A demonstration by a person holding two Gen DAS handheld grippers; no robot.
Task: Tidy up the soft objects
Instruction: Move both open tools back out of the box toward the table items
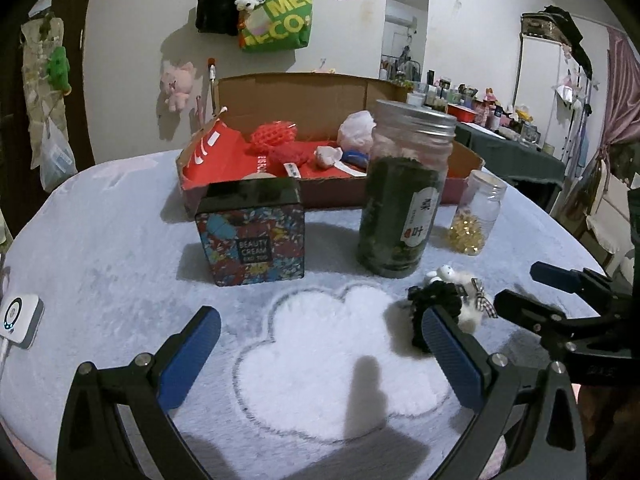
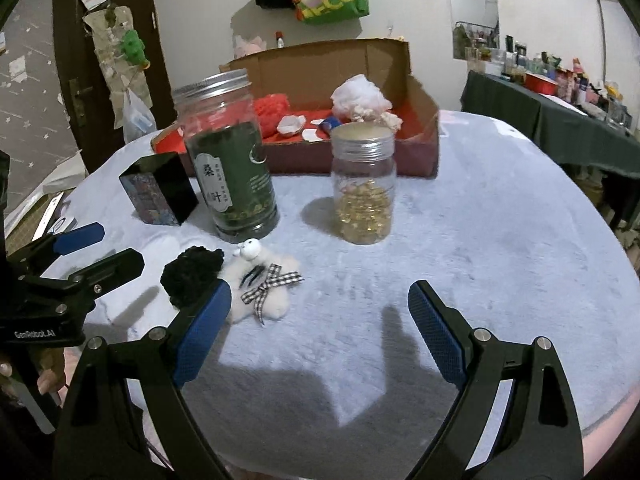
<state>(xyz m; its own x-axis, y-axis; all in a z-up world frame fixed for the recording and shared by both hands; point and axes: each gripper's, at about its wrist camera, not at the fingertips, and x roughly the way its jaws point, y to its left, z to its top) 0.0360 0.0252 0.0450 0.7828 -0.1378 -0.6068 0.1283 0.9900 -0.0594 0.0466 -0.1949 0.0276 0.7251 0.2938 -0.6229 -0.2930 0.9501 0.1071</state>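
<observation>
White plush toy (checked bow) lies beside a black scrunchie on the near surface, before the tall jar. Both claws tilt downward, spread wide, empty: left claw just left, right claw just right.

Patterned tin: "BEAUTY CREAM"; green bag on wall: "MEG", "ECO"; tall jar label: "桑叶"; left gripper body: "GenRobot.AI"
</observation>
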